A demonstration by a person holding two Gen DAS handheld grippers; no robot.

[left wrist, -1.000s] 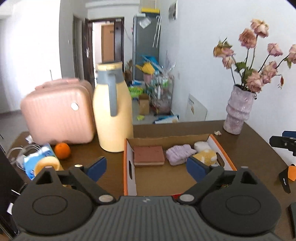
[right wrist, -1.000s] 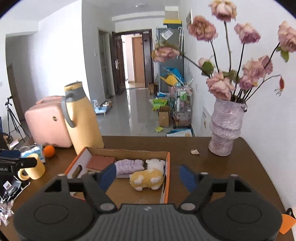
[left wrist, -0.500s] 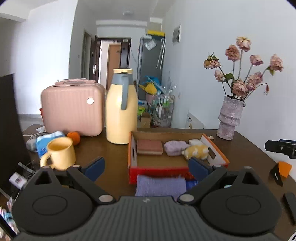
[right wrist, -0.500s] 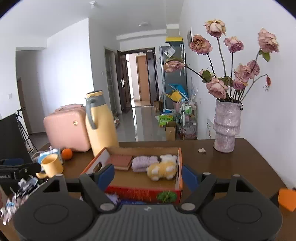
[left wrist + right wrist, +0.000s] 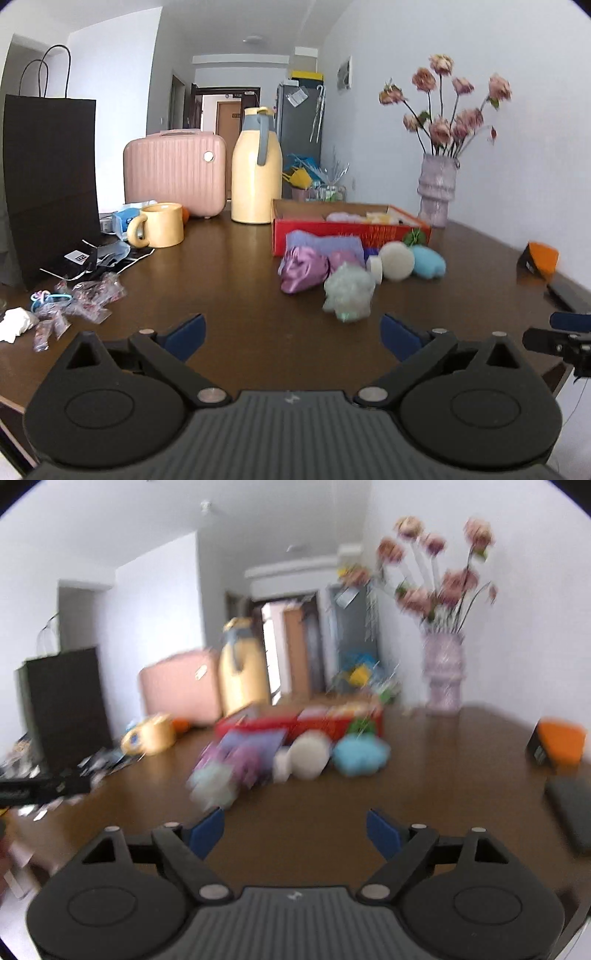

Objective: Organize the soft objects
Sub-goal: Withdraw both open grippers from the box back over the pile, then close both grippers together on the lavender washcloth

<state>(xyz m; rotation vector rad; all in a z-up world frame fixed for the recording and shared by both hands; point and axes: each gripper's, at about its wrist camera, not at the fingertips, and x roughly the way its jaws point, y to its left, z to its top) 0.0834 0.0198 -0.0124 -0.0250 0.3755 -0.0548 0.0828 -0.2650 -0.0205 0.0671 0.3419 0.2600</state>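
Note:
Several soft things lie on the brown table in front of a red cardboard box [image 5: 351,230]: a pale green fluffy ball [image 5: 348,291], a shiny pink pouch [image 5: 303,271], a folded lilac cloth [image 5: 325,243], a cream round toy [image 5: 396,260] and a light blue plush [image 5: 427,261]. More soft items sit inside the box. My left gripper [image 5: 291,334] hovers low, short of the fluffy ball, its jaws opening with nothing between them. The right wrist view is blurred; my right gripper [image 5: 294,830] is also opening and empty, short of the blue plush [image 5: 360,755] and the cream toy [image 5: 309,753].
A cream jug [image 5: 256,166], a pink case [image 5: 175,171], a yellow mug [image 5: 162,224] and a black paper bag [image 5: 50,184] stand at the left. Small packets [image 5: 74,299] litter the near left. A vase of flowers [image 5: 437,192] stands right, with an orange-topped box [image 5: 537,258] and a dark slab [image 5: 570,810].
Both grippers have pulled back from over the box and sunk low toward the table. The loose soft items in front of the box have come into view. Both pairs of jaws have widened.

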